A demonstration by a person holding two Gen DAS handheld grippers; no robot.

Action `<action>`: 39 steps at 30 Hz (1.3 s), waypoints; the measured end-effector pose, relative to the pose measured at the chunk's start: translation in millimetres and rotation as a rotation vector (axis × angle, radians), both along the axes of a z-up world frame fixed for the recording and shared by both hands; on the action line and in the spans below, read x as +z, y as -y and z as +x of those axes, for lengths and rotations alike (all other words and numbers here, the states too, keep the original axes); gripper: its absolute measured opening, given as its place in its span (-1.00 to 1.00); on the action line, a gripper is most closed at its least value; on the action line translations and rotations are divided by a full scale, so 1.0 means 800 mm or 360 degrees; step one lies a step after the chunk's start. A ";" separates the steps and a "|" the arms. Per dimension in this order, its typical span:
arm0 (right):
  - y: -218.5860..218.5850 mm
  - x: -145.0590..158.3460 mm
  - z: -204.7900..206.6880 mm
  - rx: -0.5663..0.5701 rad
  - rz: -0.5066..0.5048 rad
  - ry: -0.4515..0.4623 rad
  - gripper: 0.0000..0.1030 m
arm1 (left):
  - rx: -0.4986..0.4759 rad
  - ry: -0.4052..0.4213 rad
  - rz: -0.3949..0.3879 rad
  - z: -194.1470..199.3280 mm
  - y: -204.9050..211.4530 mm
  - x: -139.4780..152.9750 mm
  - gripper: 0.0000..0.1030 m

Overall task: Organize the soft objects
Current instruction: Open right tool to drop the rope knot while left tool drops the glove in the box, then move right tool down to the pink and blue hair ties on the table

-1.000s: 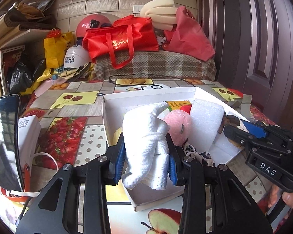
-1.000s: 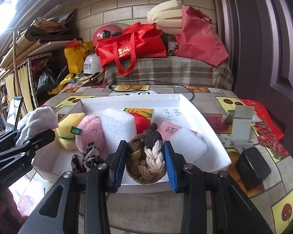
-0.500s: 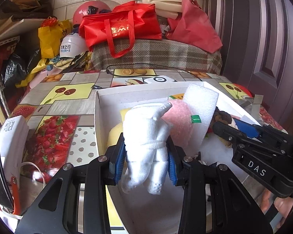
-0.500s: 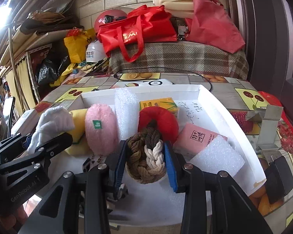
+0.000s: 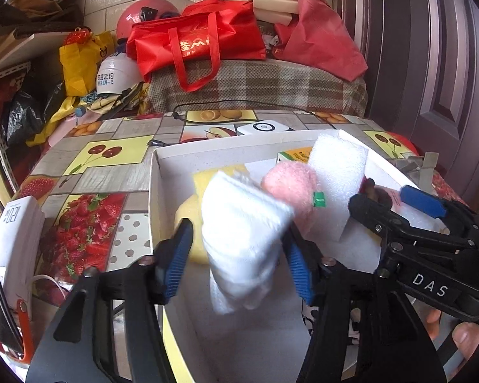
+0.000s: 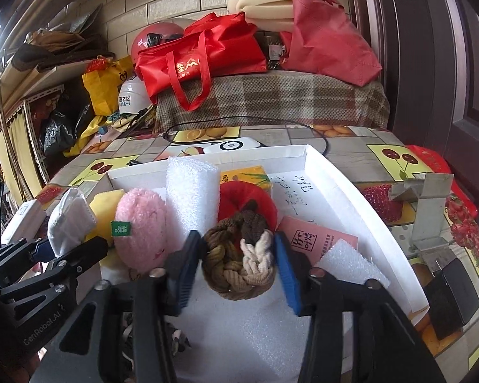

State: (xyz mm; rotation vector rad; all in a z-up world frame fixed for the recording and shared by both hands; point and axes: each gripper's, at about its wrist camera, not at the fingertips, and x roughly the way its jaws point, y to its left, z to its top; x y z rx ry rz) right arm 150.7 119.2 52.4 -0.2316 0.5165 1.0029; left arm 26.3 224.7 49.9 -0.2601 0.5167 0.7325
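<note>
Left gripper (image 5: 236,252) fingers spread wide, blue pads (image 5: 175,255) clear of the white folded towel (image 5: 242,239) on the left side, right pad close against or just touching it — cannot tell which; towel blurred, hanging between them above the white box (image 5: 153,191). Right gripper (image 6: 236,265) fingers closed on the braided rope knot (image 6: 239,261), both blue pads (image 6: 287,274) pressing its sides, knot held over the box floor. Just behind the knot, a red round cushion (image 6: 239,198). Left of that, a white foam block (image 6: 191,198) standing upright, then a pink fluffy puff (image 6: 142,229) with a green tag, then a yellow sponge (image 6: 103,204) near the box's left wall. Right of the knot, a pink card (image 6: 316,239) and a smaller foam piece (image 6: 348,265) lying flat. Box resting on a fruit-print tablecloth (image 5: 89,159). Red bags (image 6: 204,54) piled on a plaid-covered surface beyond.
</note>
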 end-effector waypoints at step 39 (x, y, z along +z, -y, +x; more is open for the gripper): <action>0.208 -0.009 -0.015 -0.0202 0.0061 -0.0131 1.00 | -0.0017 0.0226 0.0217 -0.105 0.069 0.016 1.00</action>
